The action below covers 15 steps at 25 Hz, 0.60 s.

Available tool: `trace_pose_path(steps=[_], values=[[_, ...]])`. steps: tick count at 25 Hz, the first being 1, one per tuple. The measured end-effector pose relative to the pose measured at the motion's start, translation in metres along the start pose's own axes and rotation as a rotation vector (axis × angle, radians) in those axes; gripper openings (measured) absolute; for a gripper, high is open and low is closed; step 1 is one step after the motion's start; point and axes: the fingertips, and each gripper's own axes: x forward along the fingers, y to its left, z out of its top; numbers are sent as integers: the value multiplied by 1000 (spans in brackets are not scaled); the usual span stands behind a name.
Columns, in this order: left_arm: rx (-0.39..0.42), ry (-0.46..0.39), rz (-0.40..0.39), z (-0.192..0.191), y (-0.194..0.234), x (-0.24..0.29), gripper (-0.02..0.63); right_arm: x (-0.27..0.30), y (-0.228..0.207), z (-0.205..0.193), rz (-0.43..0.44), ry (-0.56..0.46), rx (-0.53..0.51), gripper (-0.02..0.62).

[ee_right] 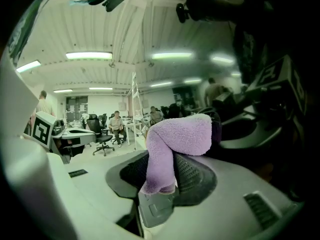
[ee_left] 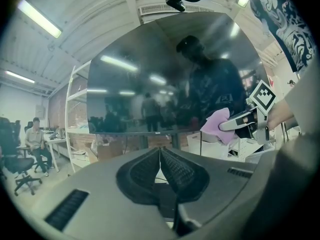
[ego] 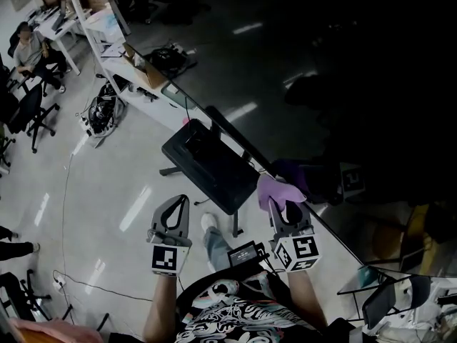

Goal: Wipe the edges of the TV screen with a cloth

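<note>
While the left tool (ee_left: 160,156) is pressed together, the right tool (ee_right: 167,171) pinches cloth (ee_right: 181,135).

The cloth (ego: 277,189) is a plain lilac purple, set against the glossy black TV screen (ee_left: 165,74). The left gripper (ego: 178,200) and the right gripper (ego: 288,209) are both grey with black ribbed pads, and each carries a white cube (ego: 165,257) printed with black square markers. Nearest, the person's shirt (ego: 235,319) is black with white swirls, and the floor (ego: 107,184) at left is pale grey.
</note>
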Motion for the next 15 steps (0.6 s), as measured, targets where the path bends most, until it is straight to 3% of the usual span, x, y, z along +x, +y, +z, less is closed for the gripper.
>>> trace_pose_path(steps=[15], values=[[2,19,22,-16,58,29,17,80,24,11,48,8,-2,149]])
